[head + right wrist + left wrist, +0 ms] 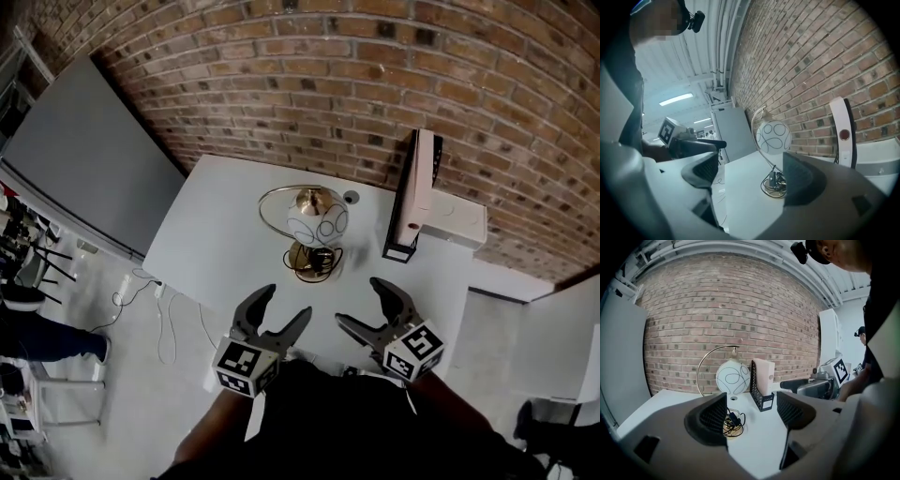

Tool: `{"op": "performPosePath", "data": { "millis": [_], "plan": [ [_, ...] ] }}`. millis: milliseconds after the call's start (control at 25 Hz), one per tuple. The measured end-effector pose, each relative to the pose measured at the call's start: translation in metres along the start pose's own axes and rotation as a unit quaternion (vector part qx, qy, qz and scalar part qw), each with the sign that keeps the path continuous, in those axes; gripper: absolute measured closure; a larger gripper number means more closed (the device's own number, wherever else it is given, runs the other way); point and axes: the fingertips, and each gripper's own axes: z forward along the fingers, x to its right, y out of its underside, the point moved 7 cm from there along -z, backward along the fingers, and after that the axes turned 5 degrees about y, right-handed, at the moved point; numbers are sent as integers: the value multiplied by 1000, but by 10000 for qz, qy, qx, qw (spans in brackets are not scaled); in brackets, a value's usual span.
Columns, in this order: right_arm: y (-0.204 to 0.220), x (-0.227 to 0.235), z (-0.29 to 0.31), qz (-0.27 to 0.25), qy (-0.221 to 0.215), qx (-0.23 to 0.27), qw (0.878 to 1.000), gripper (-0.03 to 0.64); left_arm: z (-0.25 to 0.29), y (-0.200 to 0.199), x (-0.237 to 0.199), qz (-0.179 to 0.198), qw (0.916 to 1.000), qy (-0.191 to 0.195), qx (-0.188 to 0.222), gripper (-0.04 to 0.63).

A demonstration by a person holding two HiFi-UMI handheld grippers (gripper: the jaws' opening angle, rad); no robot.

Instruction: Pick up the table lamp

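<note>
The table lamp (pixel 317 221) stands on the white table (pixel 216 225): a white globe shade with dark loops, hung from a gold arched rod, its cable coiled on the gold base (pixel 313 262). The lamp (pixel 733 377) shows ahead of the left jaws, and the lamp (pixel 773 136) ahead of the right jaws. My left gripper (pixel 285 307) is open over the table's near edge, short of the lamp. To its right my right gripper (pixel 364 302) is open too. Nothing sits between either pair of jaws.
A black mesh file holder with a pale folder (pixel 414 195) stands right of the lamp, beside a white box (pixel 456 225). A brick wall (pixel 309 84) runs behind the table. A grey panel (pixel 84 159) leans at the left; cables (pixel 159 309) lie on the floor.
</note>
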Motion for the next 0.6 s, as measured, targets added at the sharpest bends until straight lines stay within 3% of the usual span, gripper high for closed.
{"op": "performPosePath", "data": {
  "millis": [600],
  "plan": [
    [-10, 18, 37, -21, 1085, 5, 9941, 187, 38, -20, -66, 319, 9953, 919, 10, 265]
  ]
}}
